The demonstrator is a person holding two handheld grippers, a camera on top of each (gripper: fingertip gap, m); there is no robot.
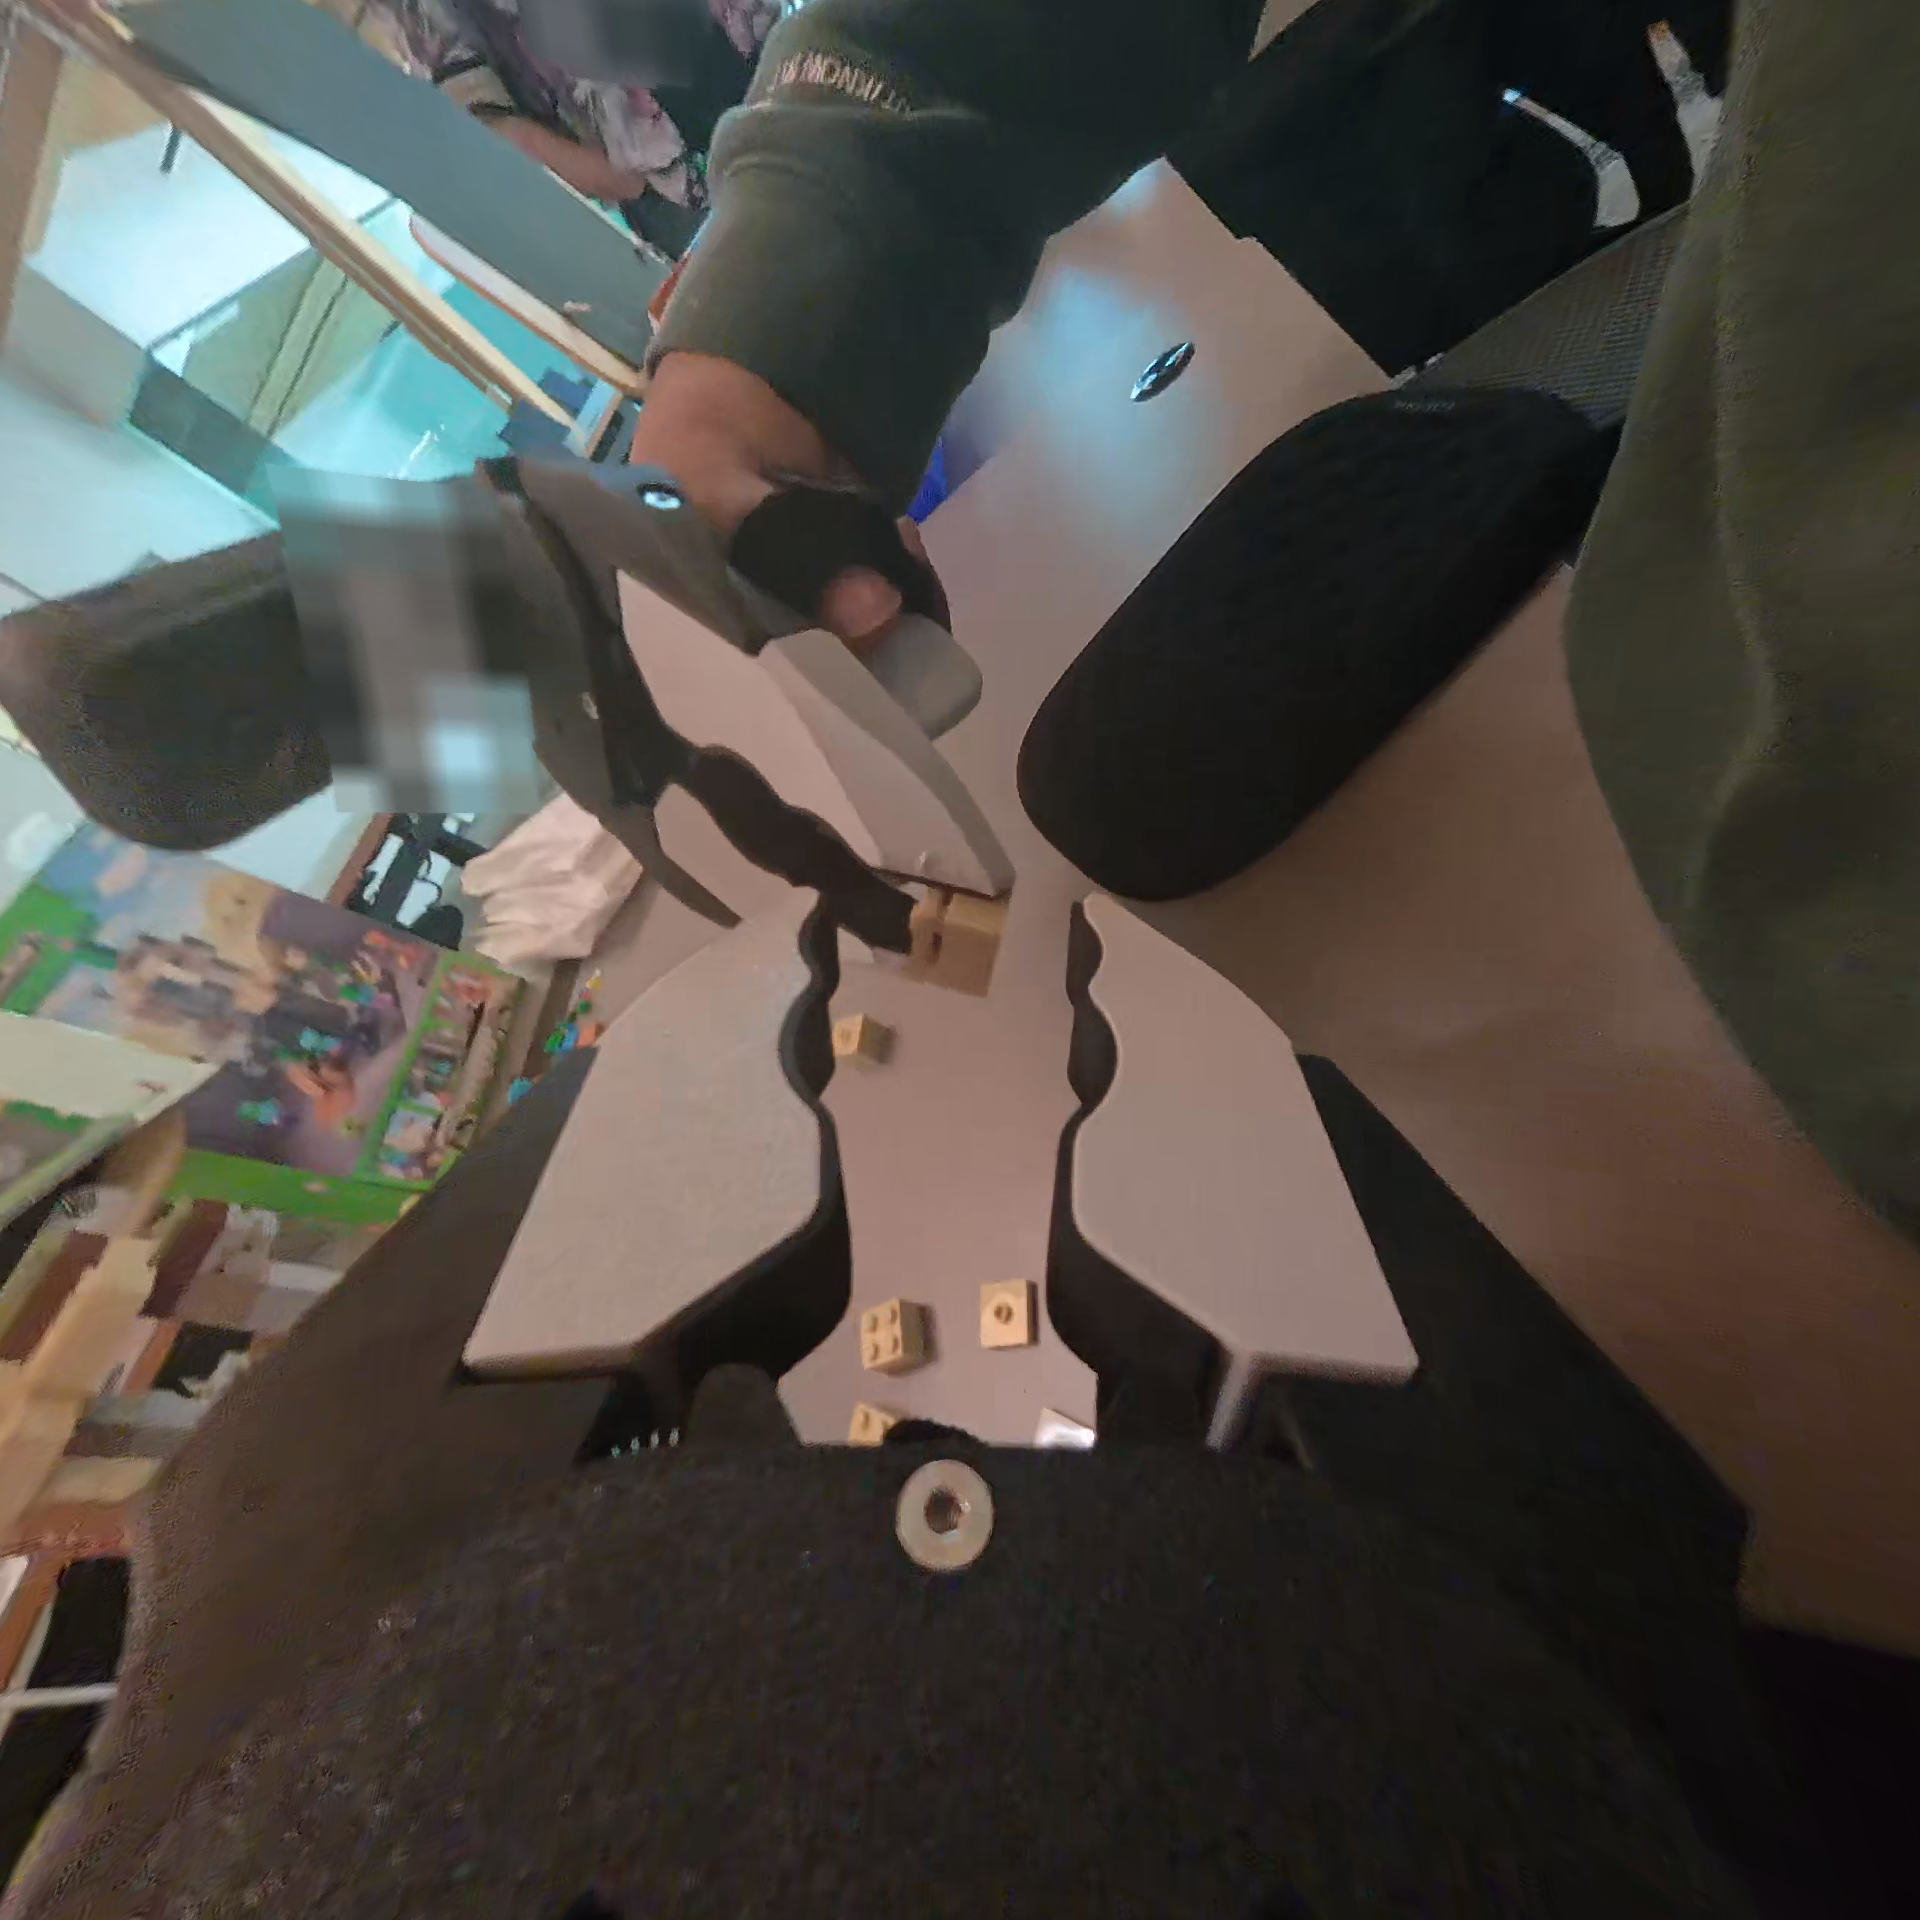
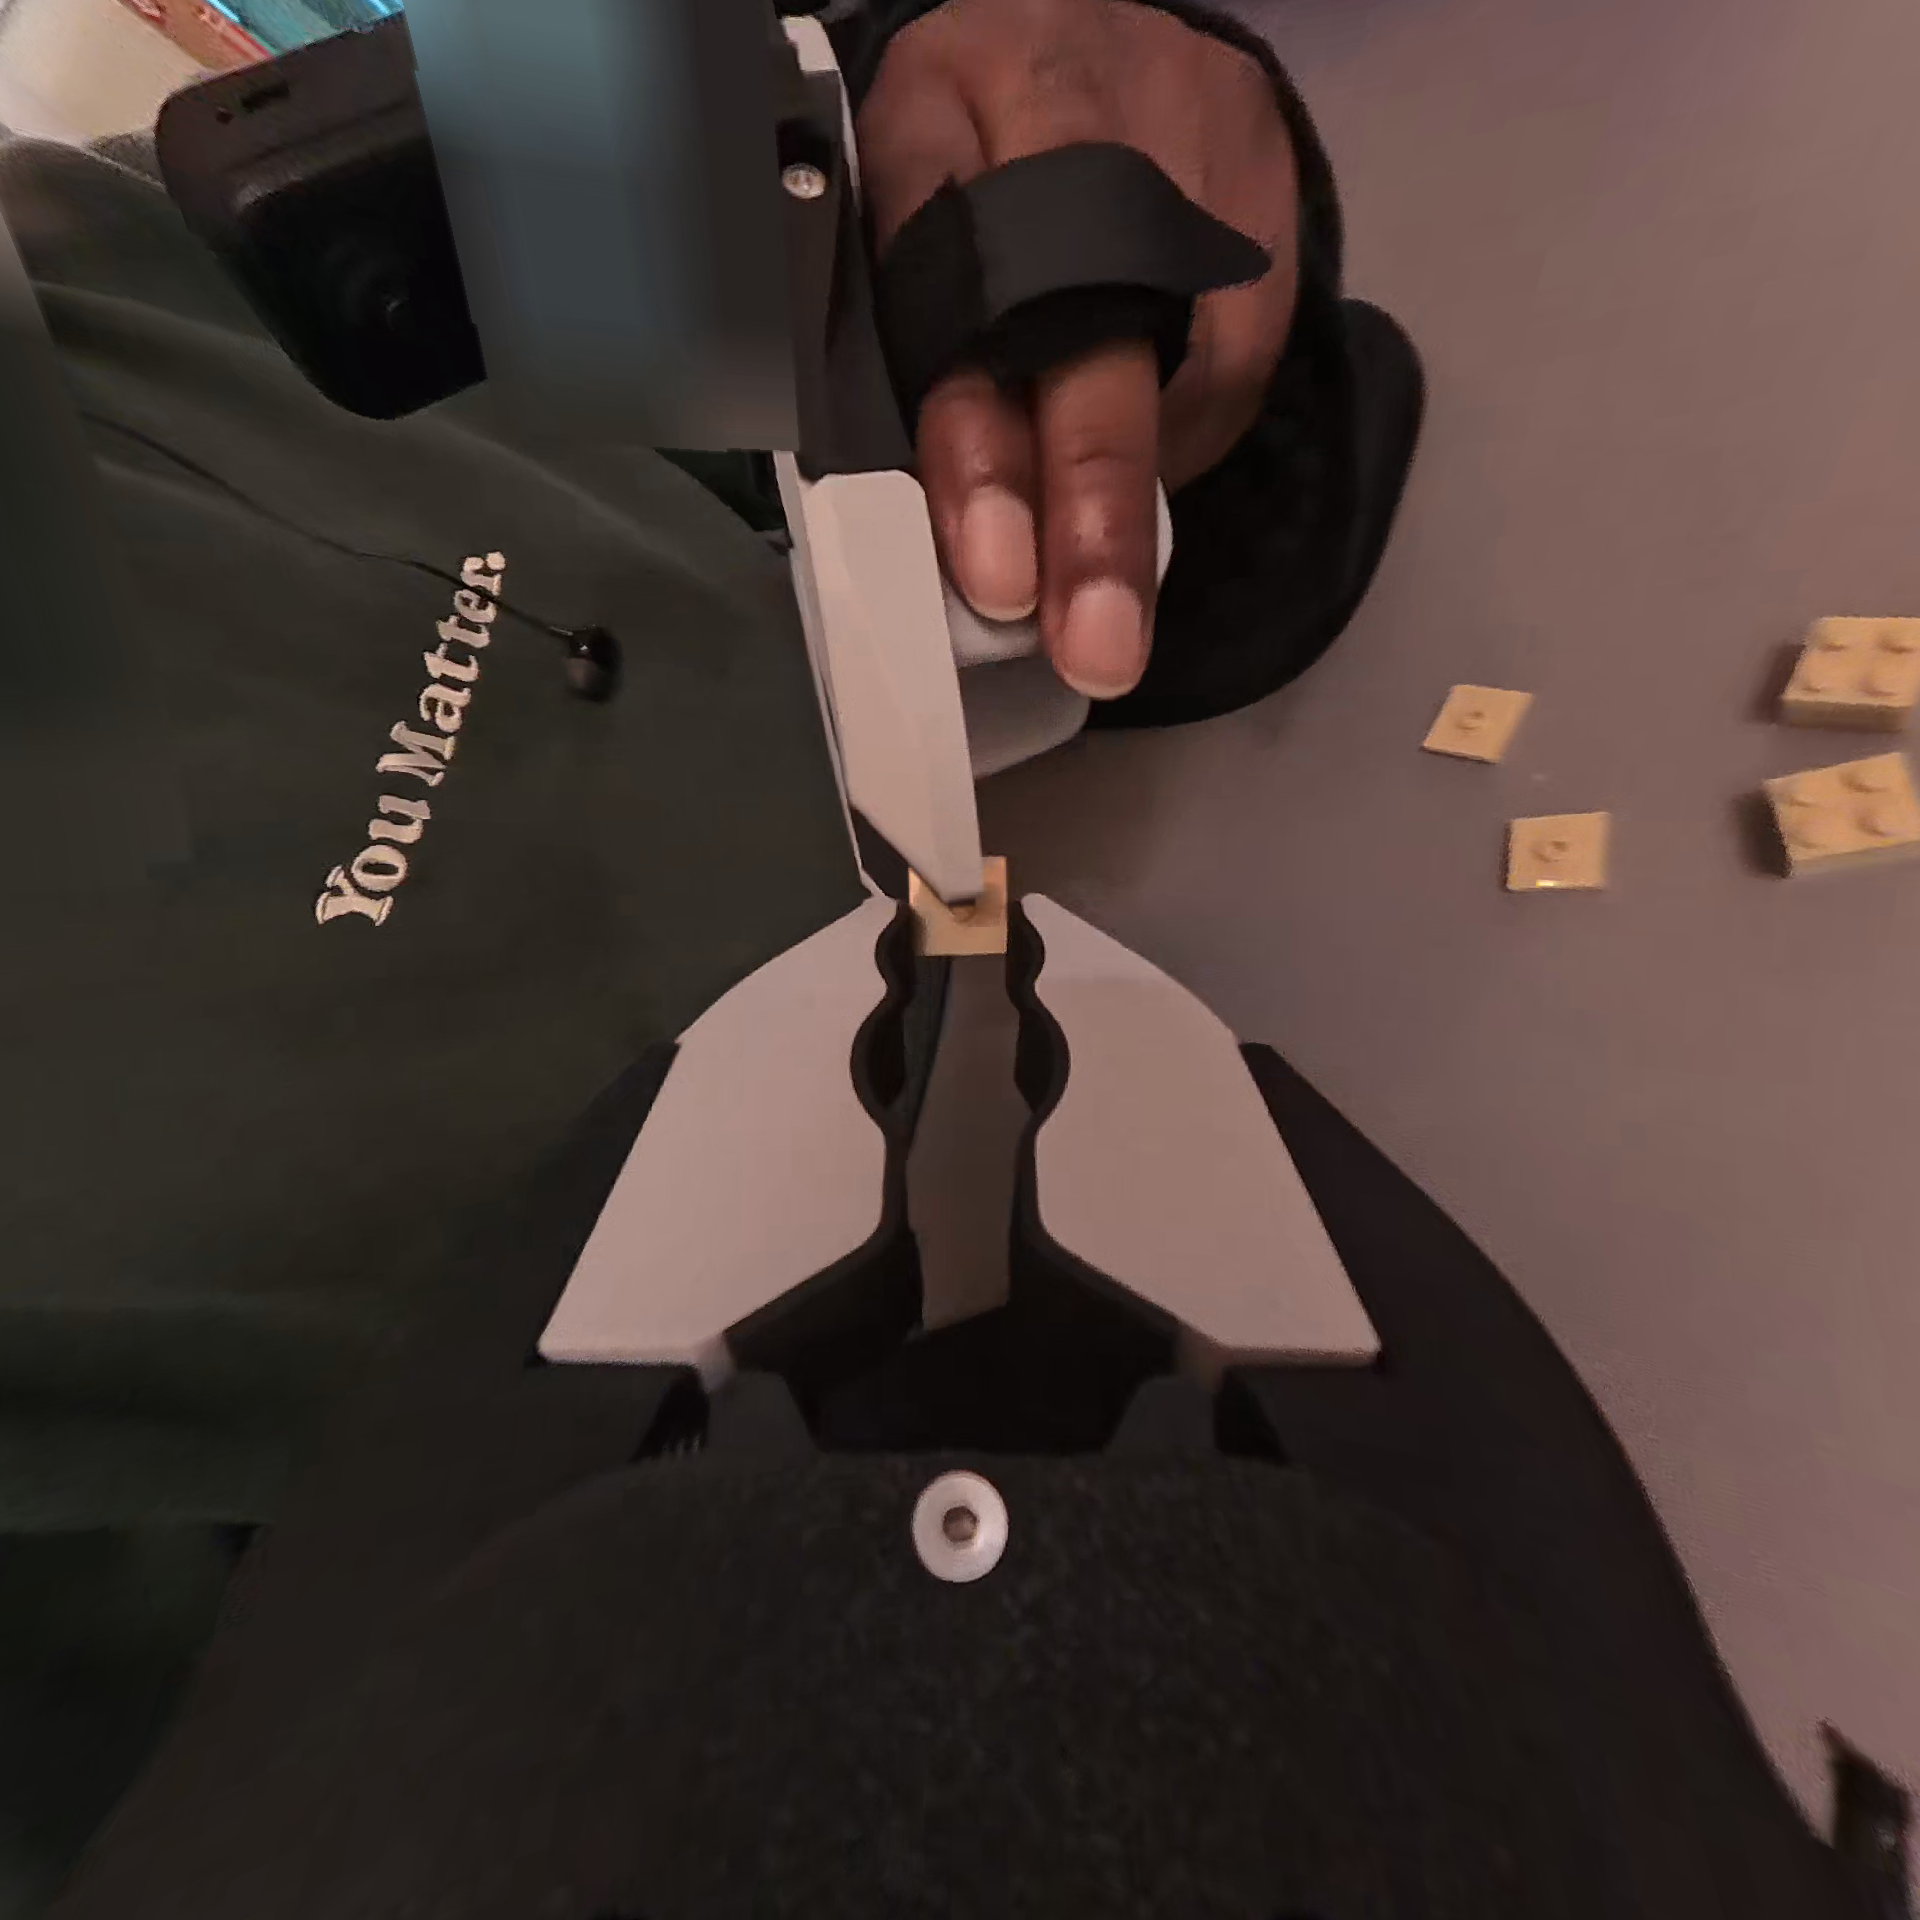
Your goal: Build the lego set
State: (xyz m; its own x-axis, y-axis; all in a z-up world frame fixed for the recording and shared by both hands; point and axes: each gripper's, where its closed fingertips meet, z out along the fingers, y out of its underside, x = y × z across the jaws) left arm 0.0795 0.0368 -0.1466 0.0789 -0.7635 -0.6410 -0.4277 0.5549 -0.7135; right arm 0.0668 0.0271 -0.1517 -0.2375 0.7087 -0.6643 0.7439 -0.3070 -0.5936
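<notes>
- Tan lego block [image 2: 962, 914] sits clamped between the right gripper [image 2: 962, 920] tips, held above the grey table [image 2: 1558, 1143], just off the person's dark sweatshirt [image 2: 312, 1039].
- Left gripper [image 1: 945, 940] jaws stand wide apart, holding nothing; one of its fingers [image 2: 914, 686] comes down from above with its tip touching the block's top face.
- From the left wrist view the block [image 1: 961, 940] shows beyond the open tips, pinched by the right gripper [image 1: 935, 904].
- Loose tan pieces [image 2: 1849, 748] lie on the table, well apart from the block.
</notes>
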